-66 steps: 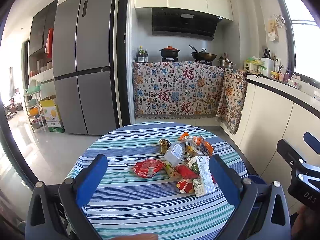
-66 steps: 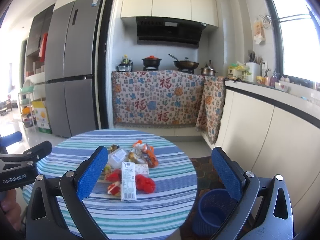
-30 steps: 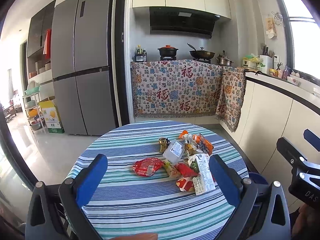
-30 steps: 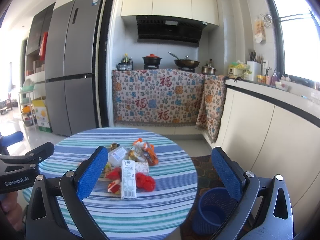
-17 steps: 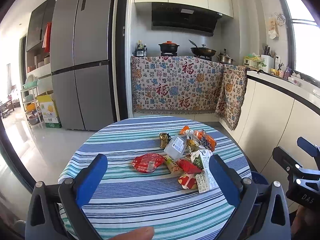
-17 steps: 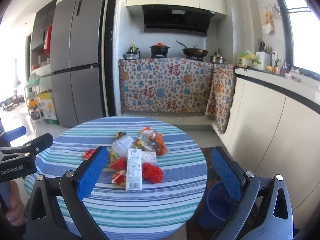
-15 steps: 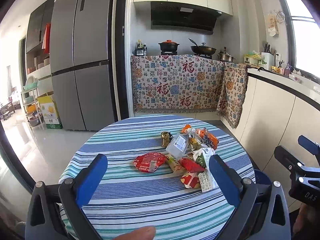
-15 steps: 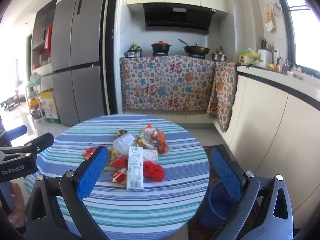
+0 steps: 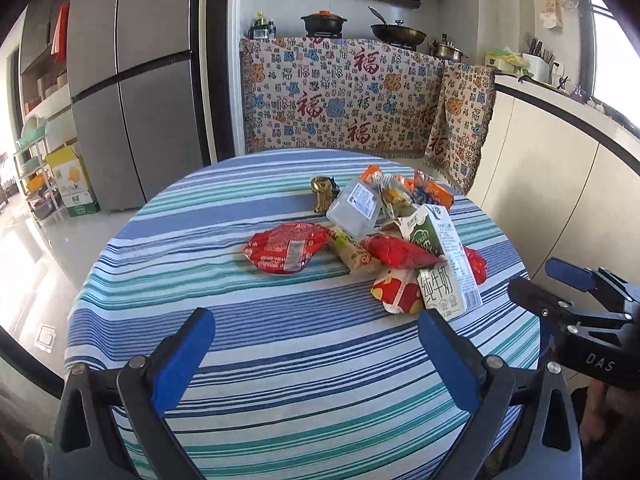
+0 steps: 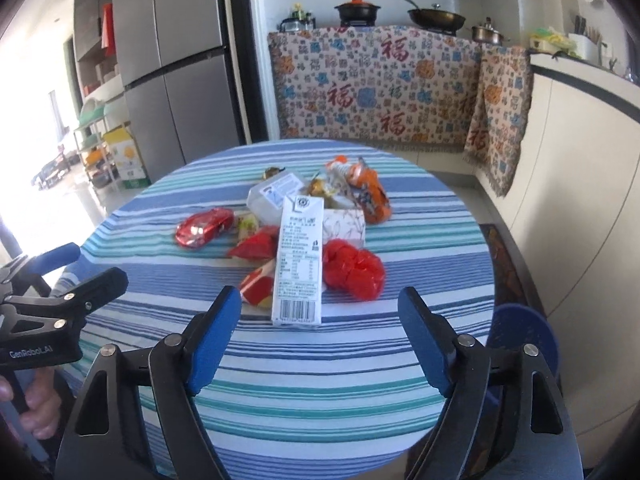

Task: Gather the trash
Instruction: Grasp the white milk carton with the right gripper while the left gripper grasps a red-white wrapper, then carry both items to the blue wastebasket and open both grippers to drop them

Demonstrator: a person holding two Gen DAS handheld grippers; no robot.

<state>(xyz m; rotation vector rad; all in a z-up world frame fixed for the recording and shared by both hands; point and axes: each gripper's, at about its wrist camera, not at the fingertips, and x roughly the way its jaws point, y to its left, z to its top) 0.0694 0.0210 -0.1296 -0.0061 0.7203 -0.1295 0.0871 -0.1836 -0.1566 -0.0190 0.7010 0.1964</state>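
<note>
A round bench [image 10: 420, 364] under a striped cloth is carrying a heap of trash near its middle, and a blue bin [image 10: 532, 336] is standing on the floor just past its right edge. That bin is showing only in the right wrist view; the left wrist view is giving the clearer look at the flat red wrapper [image 9: 286, 247] lying apart on the left of the heap. The milk carton [image 10: 299, 256] is lying flat at the near side, resting partly on red and yellow packets. The right hand-held gripper [image 10: 320, 320] is closing with nothing between its pads, the carton just ahead of it. The left hand-held gripper [image 9: 312, 344] is hanging spread wide and empty. As a judgement: narrowing too early could be nudging the carton instead of straddling it, scattering loose wrappers toward the bench edge.
</note>
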